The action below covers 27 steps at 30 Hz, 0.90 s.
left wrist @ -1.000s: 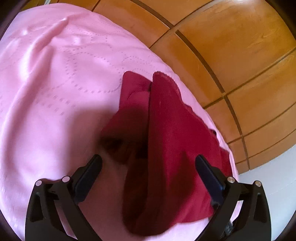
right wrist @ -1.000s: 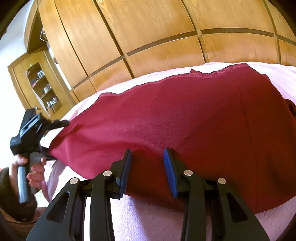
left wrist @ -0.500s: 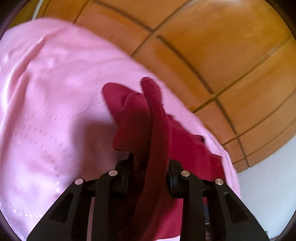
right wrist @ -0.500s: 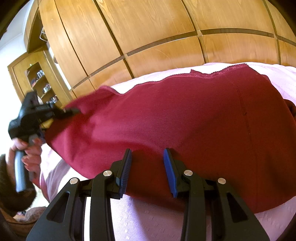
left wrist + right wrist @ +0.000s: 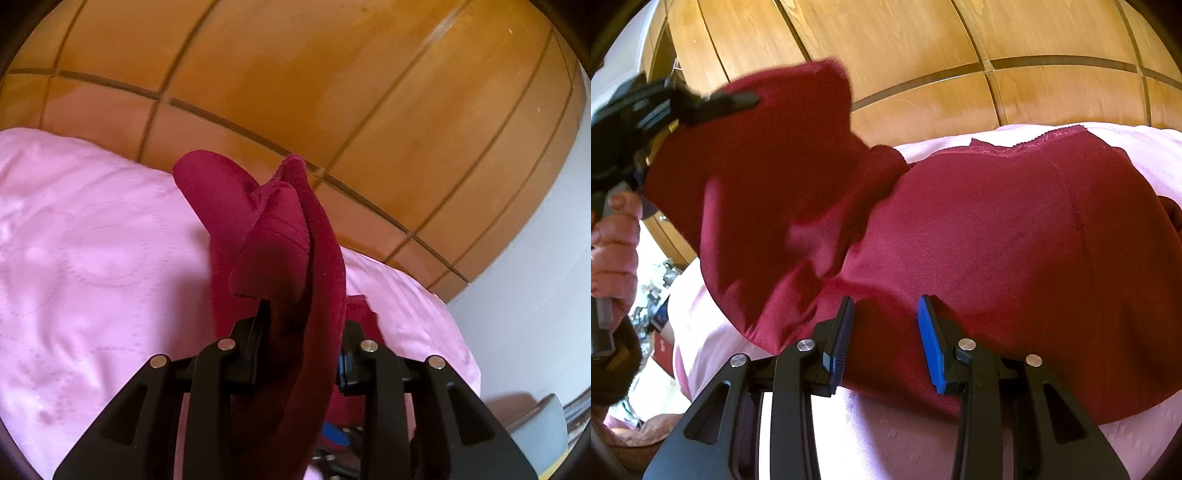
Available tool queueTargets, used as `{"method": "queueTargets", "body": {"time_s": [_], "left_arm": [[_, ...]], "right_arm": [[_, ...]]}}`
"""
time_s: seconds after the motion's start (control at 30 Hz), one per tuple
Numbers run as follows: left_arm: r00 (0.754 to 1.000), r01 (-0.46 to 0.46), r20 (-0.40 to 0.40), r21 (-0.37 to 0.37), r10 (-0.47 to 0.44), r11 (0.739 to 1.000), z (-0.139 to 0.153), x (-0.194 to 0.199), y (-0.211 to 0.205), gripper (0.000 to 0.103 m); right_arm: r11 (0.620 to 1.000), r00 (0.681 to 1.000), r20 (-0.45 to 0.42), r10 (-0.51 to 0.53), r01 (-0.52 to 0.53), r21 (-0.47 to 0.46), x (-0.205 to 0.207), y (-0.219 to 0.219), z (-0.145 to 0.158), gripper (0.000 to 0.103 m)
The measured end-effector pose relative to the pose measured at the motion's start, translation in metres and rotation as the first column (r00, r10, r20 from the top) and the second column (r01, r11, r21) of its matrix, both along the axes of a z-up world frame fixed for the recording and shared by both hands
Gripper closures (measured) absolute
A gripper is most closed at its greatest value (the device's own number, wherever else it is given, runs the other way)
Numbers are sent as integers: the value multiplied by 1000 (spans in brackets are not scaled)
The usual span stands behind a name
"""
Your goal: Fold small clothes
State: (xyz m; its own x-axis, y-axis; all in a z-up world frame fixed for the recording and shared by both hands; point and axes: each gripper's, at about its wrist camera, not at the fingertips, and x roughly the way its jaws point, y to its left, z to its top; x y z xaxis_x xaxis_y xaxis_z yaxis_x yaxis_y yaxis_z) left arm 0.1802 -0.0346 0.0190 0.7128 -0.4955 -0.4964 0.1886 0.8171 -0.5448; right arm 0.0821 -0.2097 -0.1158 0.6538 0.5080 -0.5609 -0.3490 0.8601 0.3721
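A dark red garment (image 5: 997,229) lies spread on the pink bed cover (image 5: 905,435). My left gripper (image 5: 301,328) is shut on its left end, and bunched cloth (image 5: 277,229) rises out of the jaws and hides the right fingertip. From the right wrist view that gripper (image 5: 738,101) holds the corner raised and folded over toward the right, with a hand (image 5: 613,240) on its handle. My right gripper (image 5: 886,328) rests at the garment's near edge, jaws partly apart, flat cloth showing in the gap and nothing pinched.
Wooden wardrobe panels (image 5: 960,44) stand close behind the bed. A grey wall (image 5: 535,258) is at the bed's right end. Cluttered shelves and floor items (image 5: 653,295) lie at the left, beyond the bed edge.
The left gripper closed on the garment's end, then rose and carried it up and over toward the right, rolling as it went. The right gripper has stayed put.
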Motion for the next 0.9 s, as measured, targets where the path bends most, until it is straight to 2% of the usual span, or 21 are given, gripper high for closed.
{"method": "queueTargets", "body": {"time_s": [0.17, 0.33, 0.47, 0.63, 0.8, 0.83, 0.9], "left_arm": [[996, 87, 14, 18, -87, 996, 11, 4, -35, 76], [980, 198, -4, 53, -198, 979, 10, 11, -79, 76], [957, 287, -75, 77, -281, 955, -4, 23, -107, 76], [943, 326, -102, 107, -315, 939, -11, 31, -121, 76], [929, 363, -125, 116, -349, 924, -20, 37, -138, 74], [925, 373, -130, 118, -358, 920, -24, 36, -139, 72], [914, 395, -146, 114, -377, 912, -33, 36, -152, 60]], "right_arm": [[1000, 1000, 0, 1, -1, 9, 0, -2, 0, 68], [1000, 1000, -1, 2, -2, 28, 0, -5, -1, 67], [997, 999, 6, 46, -47, 60, -2, -6, 1, 48], [996, 997, 13, 70, -71, 63, -12, -13, 3, 47], [983, 997, 33, 63, -68, 169, -24, -41, 0, 36], [978, 998, 32, 50, -56, 203, -26, -48, -3, 36], [966, 999, 30, 33, -39, 256, -28, -59, -7, 36]]}}
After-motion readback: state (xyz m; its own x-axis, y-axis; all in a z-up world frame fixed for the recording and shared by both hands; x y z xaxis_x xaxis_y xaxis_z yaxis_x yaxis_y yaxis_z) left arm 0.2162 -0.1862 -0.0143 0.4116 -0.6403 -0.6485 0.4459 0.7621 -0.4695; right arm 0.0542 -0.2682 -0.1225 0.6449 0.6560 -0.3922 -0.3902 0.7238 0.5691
